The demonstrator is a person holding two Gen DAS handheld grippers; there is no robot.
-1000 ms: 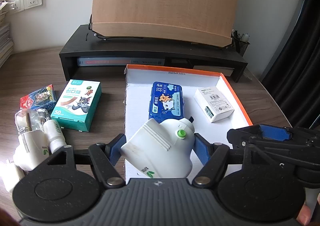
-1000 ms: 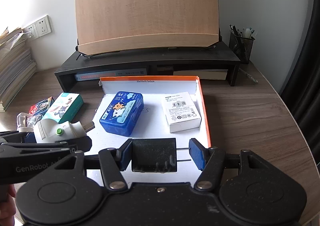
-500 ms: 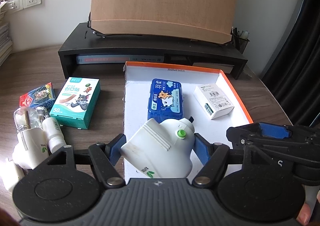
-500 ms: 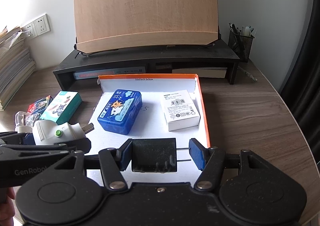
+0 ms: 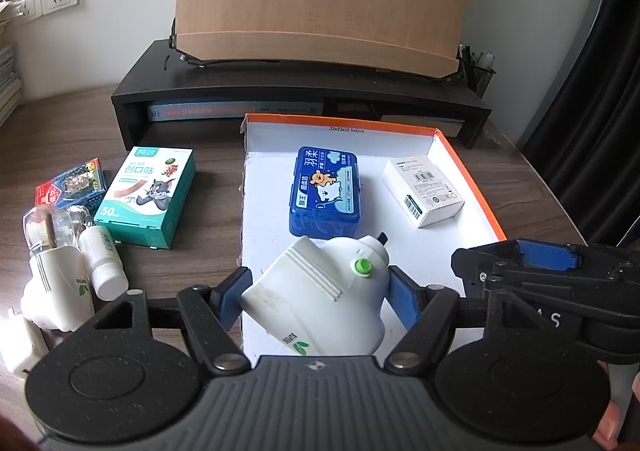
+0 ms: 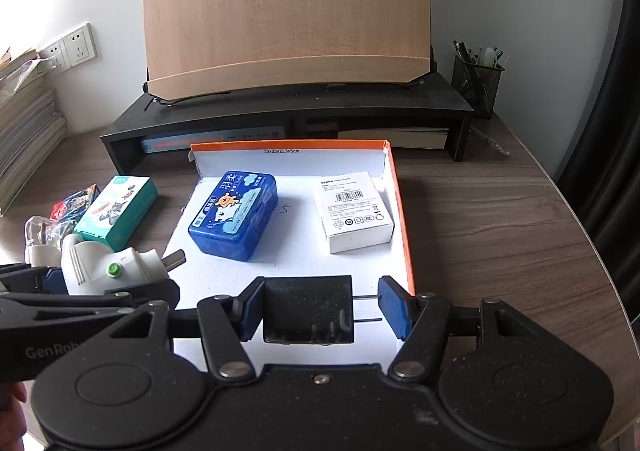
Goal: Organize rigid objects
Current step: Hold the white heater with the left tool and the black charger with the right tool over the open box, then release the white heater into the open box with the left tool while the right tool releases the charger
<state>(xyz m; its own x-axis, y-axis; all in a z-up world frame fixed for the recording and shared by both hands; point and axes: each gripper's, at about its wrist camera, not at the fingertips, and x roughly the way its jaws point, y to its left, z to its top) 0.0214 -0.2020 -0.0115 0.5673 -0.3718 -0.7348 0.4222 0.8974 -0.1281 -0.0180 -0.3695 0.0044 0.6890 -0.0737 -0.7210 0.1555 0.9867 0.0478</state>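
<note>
Boxes, blue (image 5: 325,187) and white (image 5: 423,187), already lie in the big tray (image 5: 468,167). Left gripper (image 5: 316,297) squeezes a white plug (image 5: 320,303) above the tray's near end; next, lower it gently. Right gripper (image 6: 320,309) pinches a black block (image 6: 308,309).

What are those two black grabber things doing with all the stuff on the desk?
A person is tidying small things into the white box lid with orange edges. The left hand-held gripper is shut on a white plug-in device with a green button, held above the lid's near left corner. The right hand-held gripper holds a black block with two pins. A blue case and white carton lie inside.
</note>
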